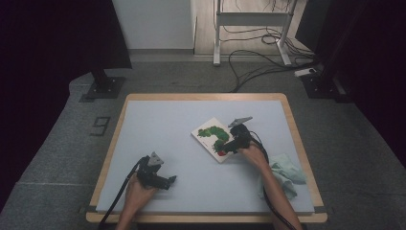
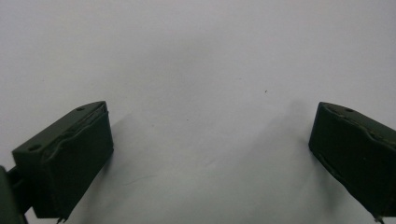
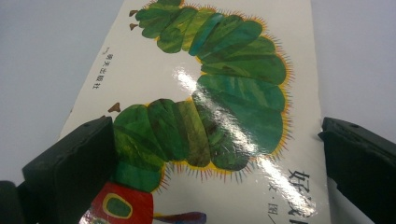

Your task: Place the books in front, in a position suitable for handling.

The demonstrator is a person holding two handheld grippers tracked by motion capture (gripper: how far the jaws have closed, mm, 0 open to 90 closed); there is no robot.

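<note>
A white picture book (image 1: 213,138) with a green caterpillar on its cover lies flat on the grey table mat, right of centre. My right gripper (image 1: 229,146) hovers at the book's near corner, open, its jaws spread wider than the cover's caterpillar (image 3: 219,93). The book (image 3: 205,116) lies between and beyond those jaws, with nothing clamped. My left gripper (image 1: 170,180) rests low near the front left of the table, open, with bare mat (image 2: 201,93) between its jaws.
A crumpled pale green cloth (image 1: 286,173) lies at the table's right front, beside the right forearm. The wooden table edge (image 1: 206,218) frames the mat. Cables and a desk frame (image 1: 251,28) stand on the floor beyond.
</note>
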